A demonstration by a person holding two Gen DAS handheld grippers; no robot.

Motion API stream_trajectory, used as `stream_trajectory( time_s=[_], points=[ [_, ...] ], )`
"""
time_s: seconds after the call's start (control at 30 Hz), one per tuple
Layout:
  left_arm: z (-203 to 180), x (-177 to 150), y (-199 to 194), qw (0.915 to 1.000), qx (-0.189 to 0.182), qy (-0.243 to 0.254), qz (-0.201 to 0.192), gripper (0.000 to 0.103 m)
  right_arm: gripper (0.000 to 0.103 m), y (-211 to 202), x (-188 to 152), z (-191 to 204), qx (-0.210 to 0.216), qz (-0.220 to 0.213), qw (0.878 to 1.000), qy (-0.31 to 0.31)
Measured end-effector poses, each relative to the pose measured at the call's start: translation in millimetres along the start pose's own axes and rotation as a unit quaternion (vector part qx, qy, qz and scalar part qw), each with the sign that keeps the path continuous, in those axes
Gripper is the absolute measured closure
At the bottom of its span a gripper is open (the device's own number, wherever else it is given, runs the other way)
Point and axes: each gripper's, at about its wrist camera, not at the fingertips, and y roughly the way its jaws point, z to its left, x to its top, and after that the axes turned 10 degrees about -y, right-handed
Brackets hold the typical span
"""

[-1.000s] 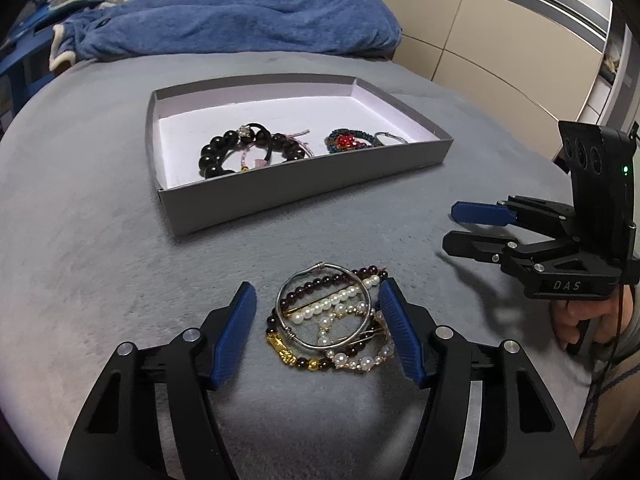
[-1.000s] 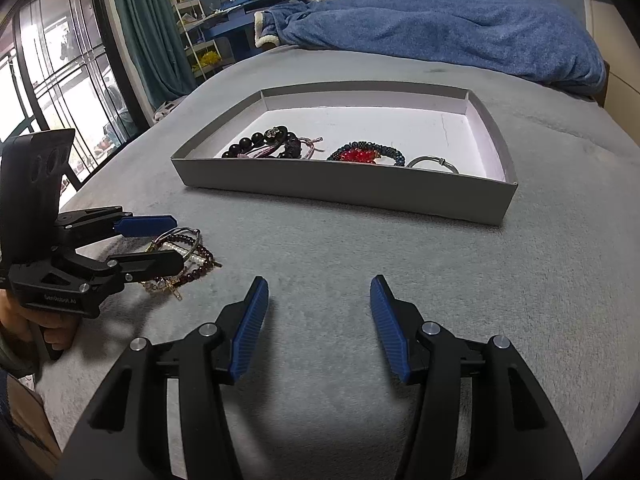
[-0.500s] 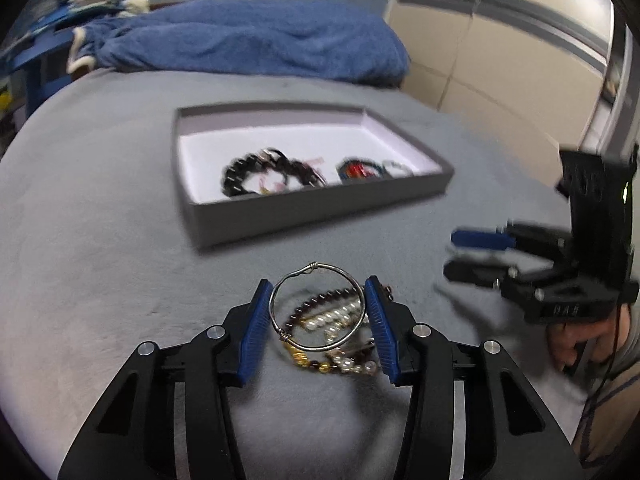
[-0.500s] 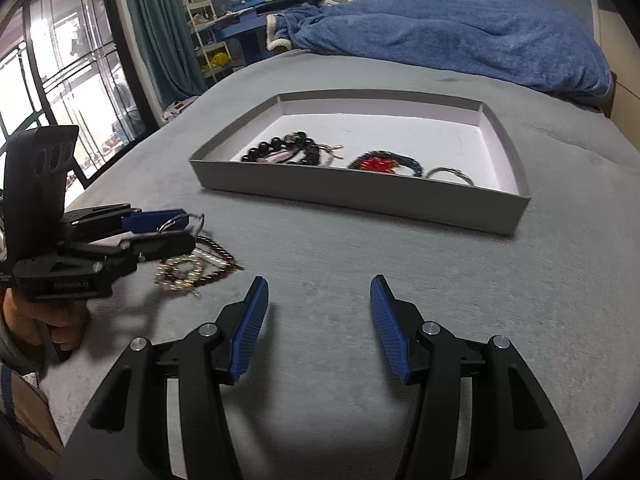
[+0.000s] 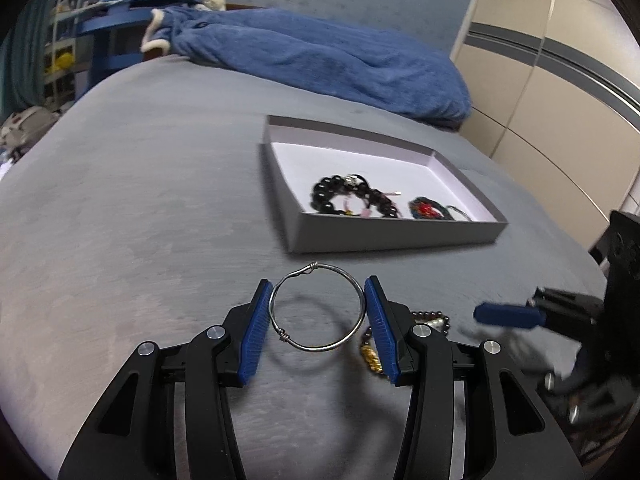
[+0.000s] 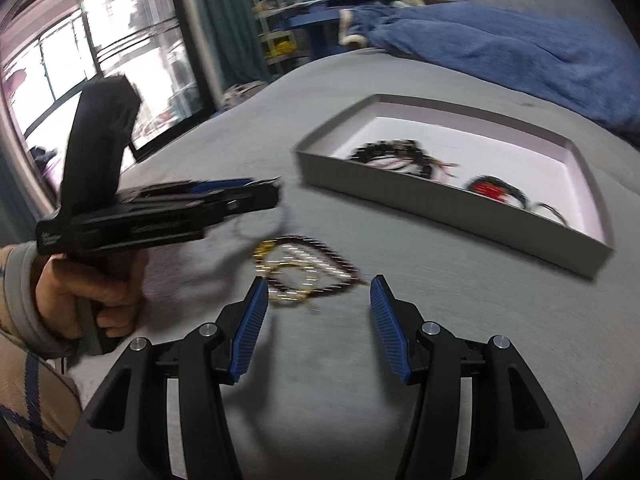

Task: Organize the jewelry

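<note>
My left gripper (image 5: pixel 318 298) is shut on a silver wire bangle (image 5: pixel 288 280) and holds it above the grey bedspread; it also shows in the right wrist view (image 6: pixel 256 194). A pile of pearl, gold and dark bead bracelets (image 6: pixel 304 268) lies on the bed, partly hidden behind my left finger in the left wrist view (image 5: pixel 428 320). My right gripper (image 6: pixel 316 294) is open and empty just short of that pile. The grey tray (image 5: pixel 384 236) holds a black bead bracelet (image 5: pixel 340 196), a red-and-dark bracelet (image 5: pixel 426 210) and a thin ring.
A blue blanket (image 5: pixel 320 56) lies at the back of the bed. The tray also shows in the right wrist view (image 6: pixel 460 216). Wardrobe doors (image 5: pixel 560 80) stand to the right, a window (image 6: pixel 80 64) to the left.
My left gripper closed on the silver bangle and lifted it off the pile, swinging left. My right gripper moved left toward the remaining pile.
</note>
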Motion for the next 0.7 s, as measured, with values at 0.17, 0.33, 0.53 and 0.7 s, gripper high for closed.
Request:
stream_trajectory(
  time_s=[0.17, 0.33, 0.53, 0.7],
  points=[
    [15, -1, -9, 0.9992, 0.015, -0.034, -0.011, 0.054, 0.049, 15, 9, 20, 0.007, 0.019, 0.999, -0.040],
    [28, -4, -16, 0.9976, 0.021, -0.065, -0.015, 0.054, 0.050, 30, 17, 30, 0.004, 0.037, 0.997, -0.067],
    [31, -7, -17, 0.9973, 0.020, -0.071, -0.009, 0.054, 0.081, 27, 13, 25, 0.004, 0.032, 0.998, -0.060],
    [33, -8, -17, 0.9975, 0.018, -0.068, -0.005, 0.054, 0.096, 5, 9, 14, 0.002, 0.000, 1.000, -0.030]
  ],
)
